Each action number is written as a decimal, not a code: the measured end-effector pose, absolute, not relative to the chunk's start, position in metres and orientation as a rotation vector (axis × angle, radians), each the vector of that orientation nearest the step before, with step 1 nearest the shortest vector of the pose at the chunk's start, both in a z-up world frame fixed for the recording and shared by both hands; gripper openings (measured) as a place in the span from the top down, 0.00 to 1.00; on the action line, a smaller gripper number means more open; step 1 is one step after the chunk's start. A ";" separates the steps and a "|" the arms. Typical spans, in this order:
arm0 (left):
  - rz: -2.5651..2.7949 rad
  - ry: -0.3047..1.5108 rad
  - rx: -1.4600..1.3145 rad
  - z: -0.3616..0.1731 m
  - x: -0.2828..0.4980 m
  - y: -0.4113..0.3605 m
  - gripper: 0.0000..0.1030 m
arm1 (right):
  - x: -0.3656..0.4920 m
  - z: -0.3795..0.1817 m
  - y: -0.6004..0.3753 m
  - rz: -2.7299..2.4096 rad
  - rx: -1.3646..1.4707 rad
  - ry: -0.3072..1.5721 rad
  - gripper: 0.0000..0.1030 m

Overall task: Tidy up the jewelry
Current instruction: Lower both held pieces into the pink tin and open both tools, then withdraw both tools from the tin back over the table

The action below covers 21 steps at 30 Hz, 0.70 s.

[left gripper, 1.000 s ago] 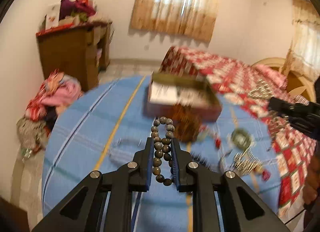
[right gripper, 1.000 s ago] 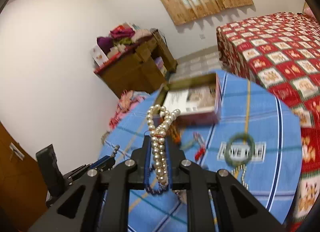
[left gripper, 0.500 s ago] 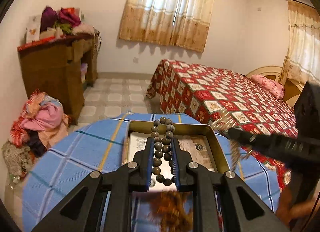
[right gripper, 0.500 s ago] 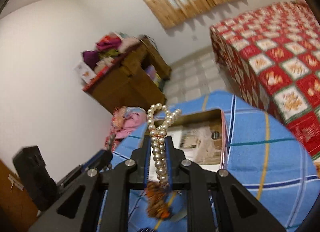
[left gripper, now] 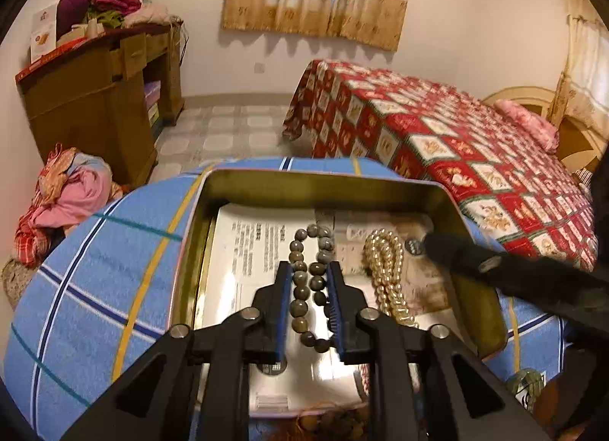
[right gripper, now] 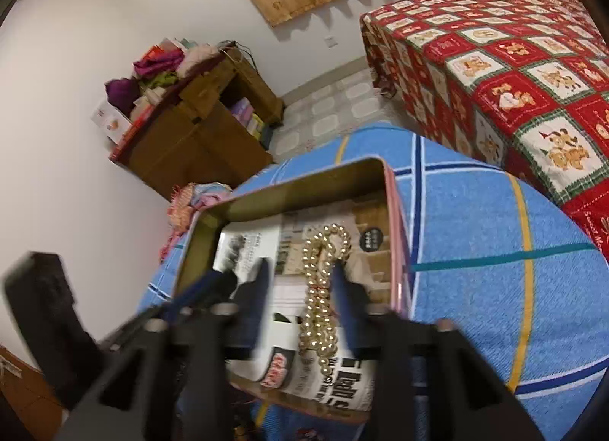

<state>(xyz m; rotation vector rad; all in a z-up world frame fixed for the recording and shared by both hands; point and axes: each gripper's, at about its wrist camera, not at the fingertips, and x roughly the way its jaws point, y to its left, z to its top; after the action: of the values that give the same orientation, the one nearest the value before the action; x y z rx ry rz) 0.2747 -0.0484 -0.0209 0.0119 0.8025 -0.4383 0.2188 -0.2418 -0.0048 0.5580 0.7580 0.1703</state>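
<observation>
**Two strands over the tin**

Bedroom clutter frames the scene: a wooden cabinet (left gripper: 95,98) piled with clothes, a bed (left gripper: 456,136) under a red patterned cover, and a worktop (left gripper: 95,269) draped in blue checked cloth. On it sits an open metal tin (left gripper: 323,184) lined with printed paper.

The step in hand appears to be dropping jewelry into the tin. The left hand-held gripper (left gripper: 310,288) is closed on a dark bead bracelet (left gripper: 312,281), its loop standing up between the pads above the paper lining. The right hand-held gripper (right gripper: 300,288) has its jaws spread apart, and the pearl necklace (right gripper: 323,288) lies between them without clear contact, seemingly resting on the lining at the tin's right side.

Next, the left jaws would need to part so the bracelet falls beside the pearls, not onto them, while the right gripper lifts straight out without snagging the strand.

The two grippers crowd the tin, close together. More beads (left gripper: 335,424) lie just outside the tin's near wall, and a green bangle (left gripper: 527,384) rests on the cloth to the right.
</observation>
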 end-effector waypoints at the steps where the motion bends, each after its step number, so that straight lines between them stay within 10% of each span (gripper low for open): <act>1: -0.429 0.816 0.000 -0.016 0.273 -0.044 0.61 | 0.212 0.004 -0.243 0.156 0.560 0.729 0.34; 6: -0.402 0.693 -0.095 0.031 0.231 -0.004 0.22 | 0.156 0.058 -0.245 0.088 0.514 0.558 0.33; 10: -0.317 0.610 -0.102 0.051 0.182 0.031 0.21 | 0.096 0.078 -0.231 0.043 0.445 0.466 0.15; 21: -0.177 0.651 -0.079 0.014 0.068 0.073 0.21 | 0.023 0.029 -0.182 0.065 0.349 0.630 0.15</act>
<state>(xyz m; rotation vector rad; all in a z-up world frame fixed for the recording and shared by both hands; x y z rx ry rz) 0.0679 0.0734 0.0136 -0.0786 0.6507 -0.1770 0.0229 -0.1815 0.0289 0.3492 0.6299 0.0649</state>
